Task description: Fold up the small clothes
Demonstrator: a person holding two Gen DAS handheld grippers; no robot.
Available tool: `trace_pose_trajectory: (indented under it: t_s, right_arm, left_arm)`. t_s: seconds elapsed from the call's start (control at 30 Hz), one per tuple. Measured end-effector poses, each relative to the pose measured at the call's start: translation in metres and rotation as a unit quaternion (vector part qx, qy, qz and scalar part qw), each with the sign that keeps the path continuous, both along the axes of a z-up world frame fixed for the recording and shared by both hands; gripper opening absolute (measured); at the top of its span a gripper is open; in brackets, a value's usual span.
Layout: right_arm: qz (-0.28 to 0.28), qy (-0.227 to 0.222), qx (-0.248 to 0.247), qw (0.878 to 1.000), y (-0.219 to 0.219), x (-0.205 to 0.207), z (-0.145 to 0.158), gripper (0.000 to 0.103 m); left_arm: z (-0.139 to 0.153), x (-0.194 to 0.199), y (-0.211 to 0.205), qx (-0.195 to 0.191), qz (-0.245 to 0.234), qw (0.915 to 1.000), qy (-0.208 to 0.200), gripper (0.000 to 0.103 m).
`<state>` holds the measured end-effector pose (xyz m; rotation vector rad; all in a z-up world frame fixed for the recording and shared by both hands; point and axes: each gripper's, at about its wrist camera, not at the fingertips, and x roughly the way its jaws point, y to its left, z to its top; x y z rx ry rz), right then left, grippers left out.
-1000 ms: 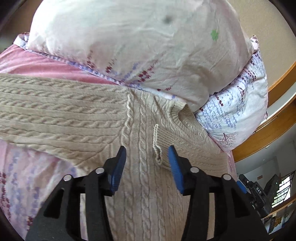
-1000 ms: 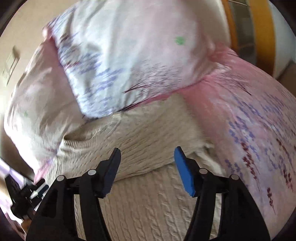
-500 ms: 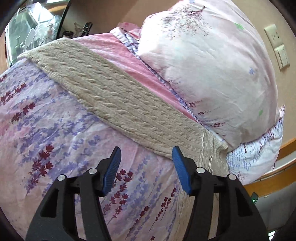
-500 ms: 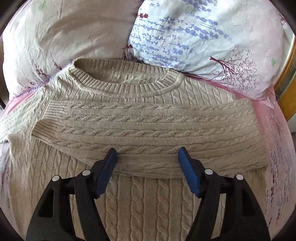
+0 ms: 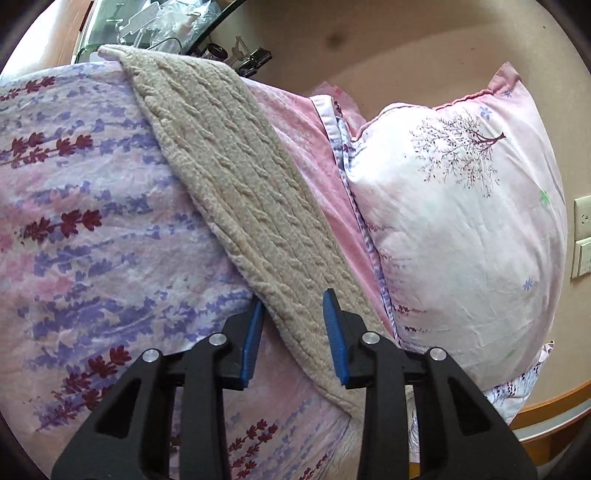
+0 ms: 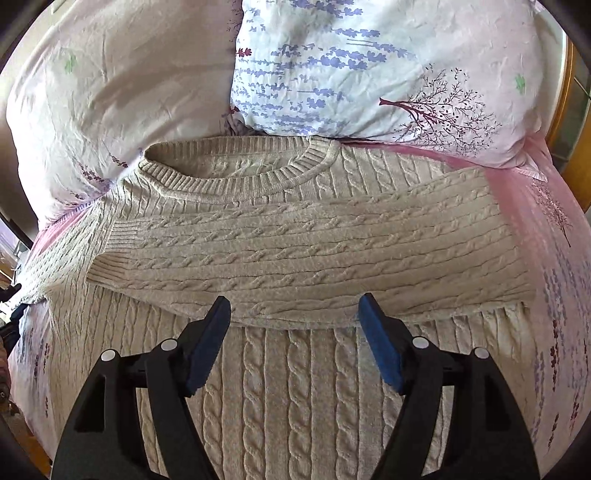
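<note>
A beige cable-knit sweater [image 6: 295, 387] lies flat on the bed, collar [image 6: 236, 173] toward the pillows. One sleeve [image 6: 303, 258] is folded across the chest. The other sleeve [image 5: 236, 192] stretches straight out over the floral duvet in the left wrist view. My left gripper [image 5: 293, 332] is open, its jaws standing either side of that sleeve's near part, low over it. My right gripper [image 6: 295, 343] is open wide and empty, hovering over the sweater's body just below the folded sleeve.
Two floral pillows [image 6: 369, 74] [image 5: 461, 236] lie against the headboard behind the collar. The pink and lavender duvet [image 5: 92, 240] covers the bed. A cluttered glass table [image 5: 155, 26] stands past the sleeve's cuff. Wall sockets [image 5: 583, 236] and a wooden bed frame [image 6: 565, 92] border the bed.
My left gripper has swung from the sweater's shoulder out along the extended sleeve and now straddles it. My right gripper has backed off over the body and steadied.
</note>
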<state>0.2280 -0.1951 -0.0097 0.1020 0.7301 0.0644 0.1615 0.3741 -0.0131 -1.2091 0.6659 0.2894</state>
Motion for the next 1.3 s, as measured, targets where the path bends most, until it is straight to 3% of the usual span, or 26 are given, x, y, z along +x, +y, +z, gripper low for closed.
trace_pose_trajectory:
  t_s: [0.07,0.1,0.23,0.33,0.4,0.53,0.6,0.67,0.8,0.87,0.9,0.93,1.03,1.23,1.27,1.3]
  right_arm:
    - [0.002,-0.002,0.005,1.000,-0.002,0.000,0.000,0.073]
    - [0.003,-0.003,0.008,1.000,-0.004,-0.002,0.001,0.073]
    - [0.002,-0.014,0.024,1.000,-0.016,-0.007,0.006,0.073]
    - [-0.002,-0.022,0.035,0.999,-0.027,-0.012,0.009,0.074]
    - [-0.005,-0.026,0.040,0.999,-0.033,-0.014,0.010,0.074]
    - [-0.009,-0.028,0.050,0.998,-0.046,-0.019,0.008,0.074]
    - [-0.014,-0.027,0.053,0.998,-0.052,-0.021,0.006,0.074]
    - [-0.018,-0.025,0.058,0.998,-0.057,-0.022,0.004,0.074]
    - [-0.028,-0.015,0.065,0.997,-0.064,-0.024,-0.001,0.074]
    - [-0.029,-0.015,0.064,0.997,-0.067,-0.026,-0.001,0.074]
    - [-0.029,-0.016,0.062,0.998,-0.068,-0.027,0.000,0.074]
    - [-0.031,-0.018,0.061,0.998,-0.068,-0.028,0.000,0.074]
    - [-0.032,-0.020,0.066,0.997,-0.070,-0.027,0.002,0.074]
    - [-0.024,-0.023,0.068,0.997,-0.067,-0.029,0.002,0.074]
    - [-0.024,-0.024,0.067,0.997,-0.066,-0.029,0.002,0.074]
    - [-0.024,-0.025,0.066,0.997,-0.067,-0.030,0.002,0.074]
  left_arm:
    - [0.001,0.004,0.002,0.009,0.003,0.9999,0.005,0.022]
    - [0.002,0.006,0.002,0.006,0.000,1.0000,0.000,0.007]
    - [0.032,0.016,-0.020,0.030,-0.025,0.9979,-0.051,0.007]
    - [0.064,0.028,-0.053,0.027,-0.067,0.9911,-0.112,0.007]
    - [0.085,0.040,-0.086,0.030,-0.107,0.9819,-0.153,0.006]
    - [0.107,0.062,-0.173,0.032,-0.205,0.9557,-0.209,0.007]
    - [0.101,0.073,-0.219,0.025,-0.251,0.9436,-0.214,0.007]
    - [0.082,0.082,-0.262,0.022,-0.290,0.9367,-0.195,0.007]
    - [0.021,0.097,-0.313,0.003,-0.327,0.9386,-0.108,0.008]
    - [0.008,0.093,-0.317,-0.008,-0.326,0.9406,-0.094,0.012]
    - [0.008,0.091,-0.313,-0.009,-0.322,0.9417,-0.096,0.018]
    - [0.011,0.088,-0.308,-0.003,-0.315,0.9440,-0.098,0.030]
    - [0.023,0.082,-0.277,0.009,-0.272,0.9574,-0.097,0.045]
    - [0.013,0.083,-0.224,-0.029,-0.198,0.9782,-0.056,0.044]
    - [0.012,0.084,-0.219,-0.036,-0.184,0.9809,-0.051,0.042]
    - [0.010,0.083,-0.215,-0.040,-0.175,0.9824,-0.051,0.030]
